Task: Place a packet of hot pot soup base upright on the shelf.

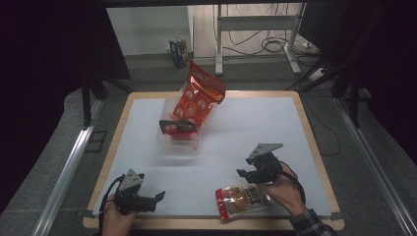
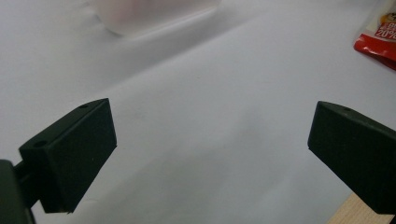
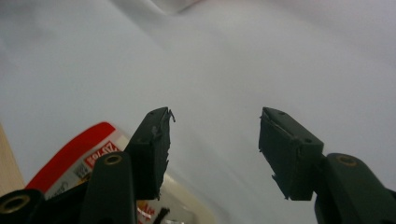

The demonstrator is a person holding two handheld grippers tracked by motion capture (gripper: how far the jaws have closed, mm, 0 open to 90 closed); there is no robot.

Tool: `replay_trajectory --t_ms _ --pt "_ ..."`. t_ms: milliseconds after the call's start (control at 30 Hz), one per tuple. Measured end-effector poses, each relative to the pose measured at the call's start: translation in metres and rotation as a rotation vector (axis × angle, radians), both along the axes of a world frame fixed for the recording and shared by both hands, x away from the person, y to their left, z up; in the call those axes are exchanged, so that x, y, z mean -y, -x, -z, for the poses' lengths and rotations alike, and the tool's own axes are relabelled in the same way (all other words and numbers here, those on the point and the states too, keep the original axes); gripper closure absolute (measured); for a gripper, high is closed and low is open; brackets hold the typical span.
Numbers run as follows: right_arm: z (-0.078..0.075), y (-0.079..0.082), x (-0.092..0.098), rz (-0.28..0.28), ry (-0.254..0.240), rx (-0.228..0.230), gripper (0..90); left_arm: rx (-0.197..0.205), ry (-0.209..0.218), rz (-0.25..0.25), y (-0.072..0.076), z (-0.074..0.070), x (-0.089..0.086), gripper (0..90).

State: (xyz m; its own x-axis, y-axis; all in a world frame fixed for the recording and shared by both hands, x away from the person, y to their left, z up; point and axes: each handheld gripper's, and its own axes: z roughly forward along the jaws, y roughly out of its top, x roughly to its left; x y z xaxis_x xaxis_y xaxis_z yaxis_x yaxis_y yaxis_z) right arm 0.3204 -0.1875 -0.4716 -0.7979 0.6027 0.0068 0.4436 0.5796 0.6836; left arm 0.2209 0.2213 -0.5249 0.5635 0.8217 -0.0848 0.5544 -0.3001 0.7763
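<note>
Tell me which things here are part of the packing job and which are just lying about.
Part of the job:
- flat snack packet by the right gripper
- clear plastic bin
- red snack bags standing in the bin
- left gripper, open over bare table

Lying about:
- small box on the floor beyond the table
- floor cables

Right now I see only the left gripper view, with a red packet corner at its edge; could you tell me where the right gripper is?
Observer: The right gripper is just beyond the snack packet, which lies flat near the table's front edge.
Operator: Is it gripping the packet?
Observer: No, its jaws stand apart with only bare table between them.
Operator: And the blurred tub ahead?
Observer: The clear tub holds a tall red pouch, standing tilted.
</note>
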Motion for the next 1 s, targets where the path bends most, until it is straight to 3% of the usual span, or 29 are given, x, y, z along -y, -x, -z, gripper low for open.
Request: replay_trajectory --t_ms 367,500,667,833,1000 --pt "0.001 0.011 0.027 0.054 0.031 0.012 60.3 0.001 -0.007 0.003 0.0 0.0 0.001 1.2" --pt "0.002 0.014 0.036 0.065 0.037 0.01 61.9 0.0 -0.009 0.003 0.0 0.0 0.001 1.2" --pt "0.006 0.018 0.045 0.073 0.049 0.011 53.8 0.0 -0.008 0.001 0.0 0.0 0.001 1.3" --pt "0.013 0.02 0.051 0.077 0.072 0.016 39.8 0.0 -0.01 0.0 0.0 0.0 0.001 1.3" --pt "0.02 0.02 0.051 0.074 0.059 -0.009 33.1 0.0 -0.01 0.0 0.0 0.0 0.001 1.3"
